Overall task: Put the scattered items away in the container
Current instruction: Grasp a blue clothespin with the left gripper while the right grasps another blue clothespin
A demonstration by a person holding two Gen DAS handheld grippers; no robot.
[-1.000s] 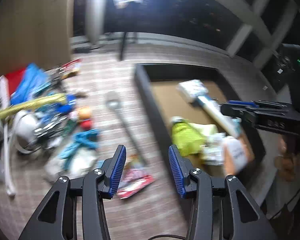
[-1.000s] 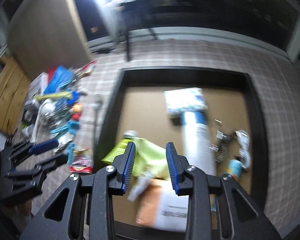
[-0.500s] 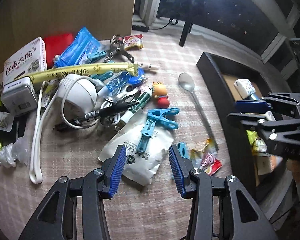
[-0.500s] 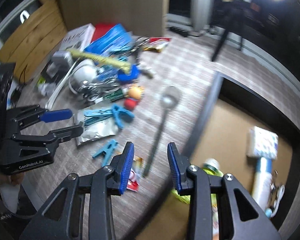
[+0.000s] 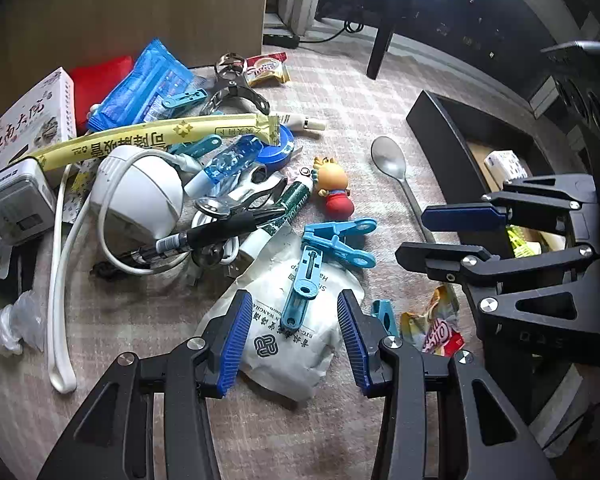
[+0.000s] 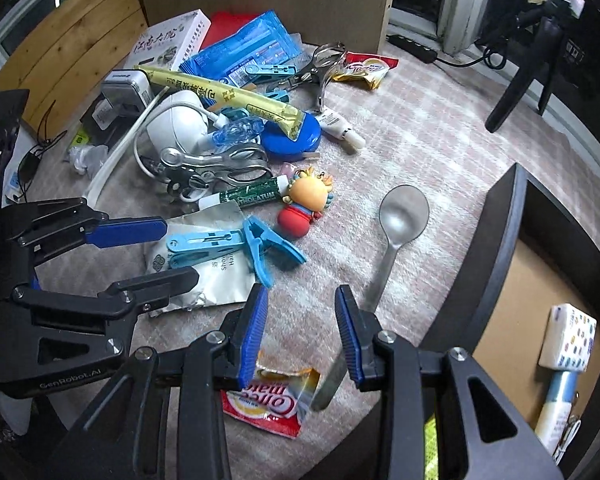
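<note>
1. Container [image 6: 500, 240]: black tray at my right, only a few items in it, e.g. a white box [image 6: 568, 338].
2. Most clutter not yet in: spoon [image 6: 400, 220], blue clips [image 5: 332, 248], white pouch [image 5: 292, 332], snack packet [image 6: 268, 400].
3. Left gripper [image 5: 292, 340] open above the pouch; right gripper [image 6: 300, 332] open above the packet, jaws just widened, gripping nothing.

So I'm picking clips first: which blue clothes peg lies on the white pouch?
The large light-blue peg, lying across the white pouch between the left gripper fingers. The other large peg mostly rests beside the pouch.
</note>
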